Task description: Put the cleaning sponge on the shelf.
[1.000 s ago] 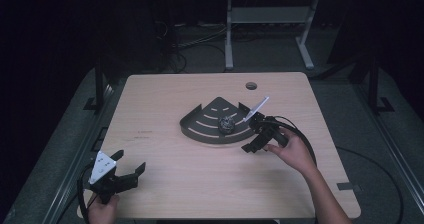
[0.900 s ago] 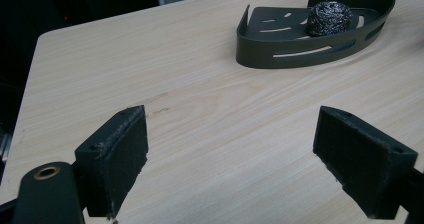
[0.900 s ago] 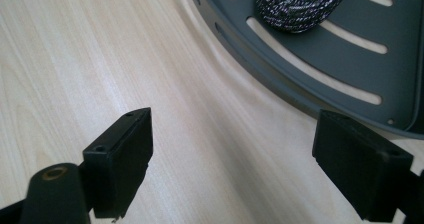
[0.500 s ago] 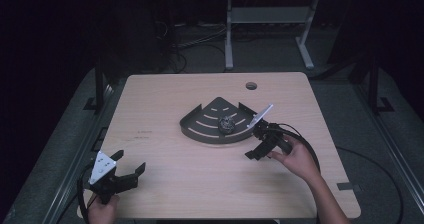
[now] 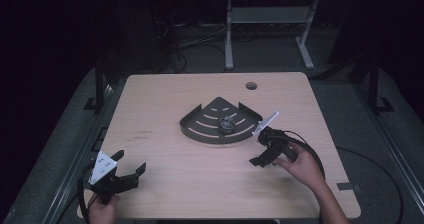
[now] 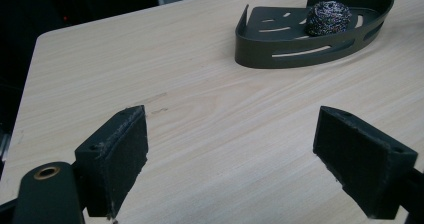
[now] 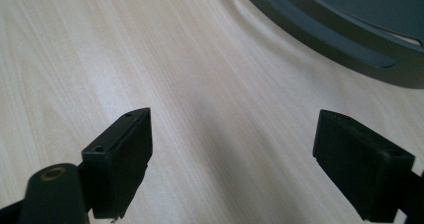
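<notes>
Scrubber [image 5: 228, 123] lies inside the dark tray [image 5: 200, 130], a quarter-round tray with slotted floor and low walls that sits near the middle of the surface [image 5: 165, 99], somewhat toward the far edge. In the left tongs view the scrubber [image 6: 328, 18] is a round ball of metal wire resting on the tray's floor close to the straight back wall, and nothing else lies in the tray [image 6: 280, 49]. The right tongs [image 5: 263, 151] are just beside the tray's curved front wall, on the side toward the right edge, held low over the surface with jaws spread wide and nothing between them; their own view shows bare wood between the jaws and the tray's curved wall [image 7: 350, 39] at the upper right. The left tongs [image 5: 125, 170] are near the near left corner, well apart from the tray, jaws likewise wide and empty. A round hole [image 5: 251, 85] lies near the far edge.
</notes>
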The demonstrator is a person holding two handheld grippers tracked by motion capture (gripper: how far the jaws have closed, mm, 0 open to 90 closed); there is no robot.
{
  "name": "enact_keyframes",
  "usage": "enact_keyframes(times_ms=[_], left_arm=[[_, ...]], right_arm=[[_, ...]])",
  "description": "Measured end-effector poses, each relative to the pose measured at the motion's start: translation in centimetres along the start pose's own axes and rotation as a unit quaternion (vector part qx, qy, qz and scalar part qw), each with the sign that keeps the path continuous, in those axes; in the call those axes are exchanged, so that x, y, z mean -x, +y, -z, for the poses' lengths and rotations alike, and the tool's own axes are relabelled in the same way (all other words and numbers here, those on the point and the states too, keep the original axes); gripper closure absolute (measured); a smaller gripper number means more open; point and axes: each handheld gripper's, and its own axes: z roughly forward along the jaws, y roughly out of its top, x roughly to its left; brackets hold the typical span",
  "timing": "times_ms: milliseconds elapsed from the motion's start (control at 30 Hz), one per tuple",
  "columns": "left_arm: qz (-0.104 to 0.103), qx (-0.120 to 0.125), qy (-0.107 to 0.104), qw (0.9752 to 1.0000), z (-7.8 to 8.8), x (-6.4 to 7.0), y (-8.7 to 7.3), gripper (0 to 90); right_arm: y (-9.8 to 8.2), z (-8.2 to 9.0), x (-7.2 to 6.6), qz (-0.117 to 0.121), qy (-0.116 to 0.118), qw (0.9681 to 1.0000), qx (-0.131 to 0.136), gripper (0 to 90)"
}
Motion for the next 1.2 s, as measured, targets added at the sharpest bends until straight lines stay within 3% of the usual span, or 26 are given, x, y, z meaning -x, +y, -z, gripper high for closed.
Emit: enact_keyframes(times_ms=[1200], left_arm=[[-0.004, -0.001, -0.002, 1.0, -0.1, 0.3, 0.0, 13.7]], right_arm=[[-4.5, 0.4, -1.6, -0.017, -0.001, 0.9998, 0.011, 15.7]])
